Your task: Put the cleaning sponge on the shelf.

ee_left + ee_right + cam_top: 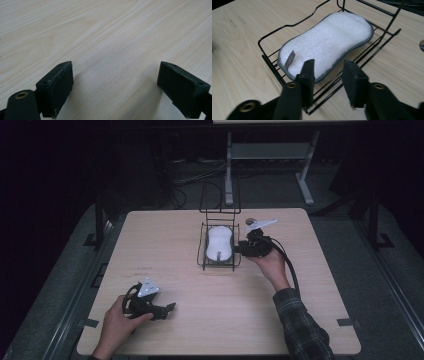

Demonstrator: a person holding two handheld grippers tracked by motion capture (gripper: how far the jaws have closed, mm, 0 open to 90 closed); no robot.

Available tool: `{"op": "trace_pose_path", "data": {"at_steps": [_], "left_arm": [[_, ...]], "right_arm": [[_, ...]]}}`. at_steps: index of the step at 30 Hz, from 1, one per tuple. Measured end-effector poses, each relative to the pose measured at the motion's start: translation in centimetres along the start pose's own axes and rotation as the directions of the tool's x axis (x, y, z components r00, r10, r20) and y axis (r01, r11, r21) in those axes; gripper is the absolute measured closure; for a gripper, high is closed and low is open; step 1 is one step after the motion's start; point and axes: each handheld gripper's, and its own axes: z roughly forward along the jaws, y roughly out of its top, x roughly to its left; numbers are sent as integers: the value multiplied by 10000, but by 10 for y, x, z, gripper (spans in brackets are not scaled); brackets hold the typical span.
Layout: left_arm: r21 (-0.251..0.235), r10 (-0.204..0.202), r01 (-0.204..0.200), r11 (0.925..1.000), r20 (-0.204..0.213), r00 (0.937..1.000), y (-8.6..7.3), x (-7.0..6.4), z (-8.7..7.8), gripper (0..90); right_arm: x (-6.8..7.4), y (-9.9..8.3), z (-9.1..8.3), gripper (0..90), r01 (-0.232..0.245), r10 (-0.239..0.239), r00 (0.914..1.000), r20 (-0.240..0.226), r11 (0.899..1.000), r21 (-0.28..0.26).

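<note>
The right claw (328, 77) stands with its jaws part-way apart and nothing between them, poised at the side of the wire rack (273, 67). Just past its tips lies the white sponge (327, 45), flat in the rack's lower tray, its grey-stitched edge close in front of the left jaw but not touching it as far as can be told. A small grey tag (290, 59) stands up from the sponge's near end.

In the high view the right claw (240, 249) sits just beside the rack's (201, 247) right rim, with the sponge (219, 244) lengthwise in the tray and the rack's tall back frame rising behind it. The worktop (165, 245) lies bare to the rack's left and in front of it, and its right edge is well clear of the hand.

The left claw (167, 308) rests near the front left corner of the worktop, well apart from the rack. Its own view shows what the high view cannot: the left claw (115, 87) released, jaws spread wide over pale wood grain (105, 37), gripping nothing.
</note>
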Motion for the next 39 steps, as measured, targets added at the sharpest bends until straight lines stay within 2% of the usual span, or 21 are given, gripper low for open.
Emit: {"op": "trace_pose_path", "data": {"at_steps": [2, 6, 11, 16, 19, 23, 29, 34, 39], "left_arm": [[-5, -4, 4, 10000, 0, 10000, 0, 0, 0, 126], [0, 0, 0, 10000, 1, 10000, 0, 0, 0, 126], [-1, -24, 24, 10000, -15, 10000, 0, 0, 0, 126], [4, -34, 34, 10000, -27, 10000, 0, 0, 0, 126], [-2, -42, 42, 10000, -28, 10000, 0, 0, 0, 126], [-2, -40, 40, 10000, -32, 10000, 0, 0, 0, 126], [4, -36, 36, 10000, -32, 10000, 0, 0, 0, 126], [-3, -39, 39, 10000, -32, 10000, 0, 0, 0, 126], [-30, -41, 41, 10000, -33, 10000, 0, 0, 1, 126]], "right_arm": [[0, -2, -4, 492, -92, 93, 9999, 55, 9999, -43], [0, -7, -14, 387, -164, 166, 9993, 333, 9998, -57], [-2, -18, -29, 311, -439, 442, 9980, 459, 9990, -83], [-1, -30, -44, 231, -364, 374, 9957, 850, 9993, -131], [0, -41, -53, 180, -483, 492, 9950, 874, 9988, -117], [2, -54, -60, 139, -428, 426, 9939, 1017, 9991, -1], [3, -74, -76, 132, -721, 725, 9921, 1024, 9974, -72], [5, -88, -87, 122, -785, 790, 9912, 1059, 9969, -92], [7, -104, -94, 110, -895, 878, 9879, 1280, 9960, 75]]}}
